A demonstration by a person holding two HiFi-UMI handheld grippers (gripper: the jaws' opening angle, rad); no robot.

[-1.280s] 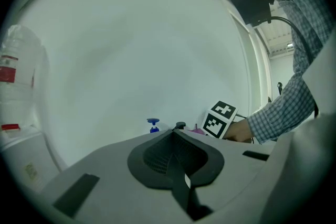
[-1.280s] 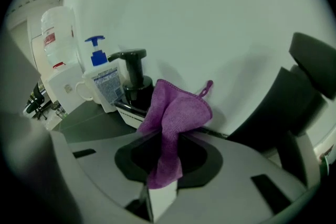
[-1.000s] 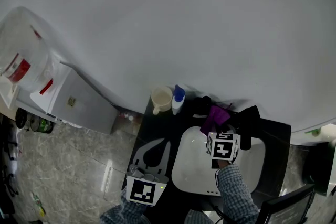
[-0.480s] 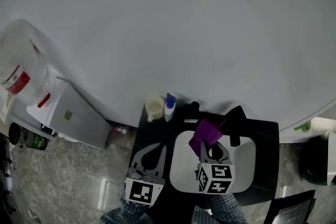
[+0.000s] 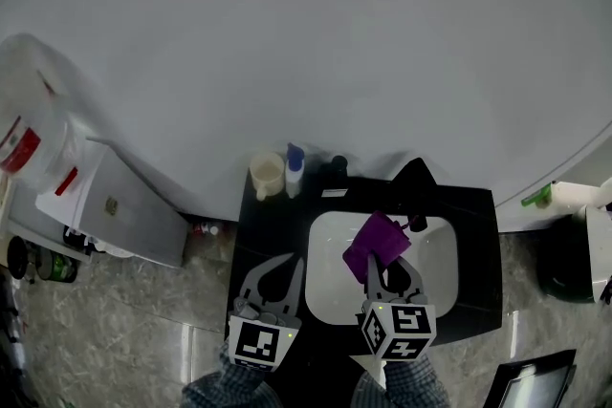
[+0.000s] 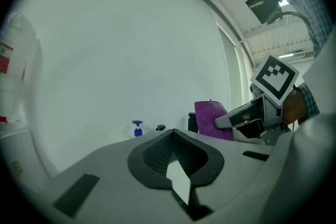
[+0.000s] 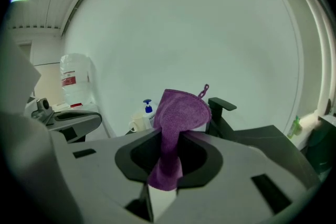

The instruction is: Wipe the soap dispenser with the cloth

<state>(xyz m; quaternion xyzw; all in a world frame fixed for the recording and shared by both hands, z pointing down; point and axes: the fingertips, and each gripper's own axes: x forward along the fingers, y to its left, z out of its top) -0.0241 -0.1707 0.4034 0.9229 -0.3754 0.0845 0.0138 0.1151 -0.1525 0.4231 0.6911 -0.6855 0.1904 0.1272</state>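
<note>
The soap dispenser [image 5: 294, 169], white with a blue pump, stands at the back left of the black counter [image 5: 478, 272], beside a cream mug [image 5: 267, 175]. It also shows far off as the dispenser [image 7: 148, 108] and as a blue pump top [image 6: 137, 127]. My right gripper [image 5: 381, 261] is shut on a purple cloth [image 5: 375, 242] above the white basin [image 5: 330, 291]; the cloth [image 7: 176, 115] rises out of the jaws and folds over. My left gripper [image 5: 292, 263] hovers shut and empty over the counter's left edge. The dispenser lies well beyond both grippers.
A black faucet [image 5: 417, 175] stands behind the basin, and a small dark object [image 5: 338, 164] sits next to the dispenser. A water cooler with its jug [image 5: 29, 124] stands at far left, a green-capped bottle [image 5: 538, 197] at right. Marble floor [image 5: 115, 330] lies below the counter.
My right gripper has drawn the purple cloth back from the faucet toward the near middle of the basin. The left gripper has held its place.
</note>
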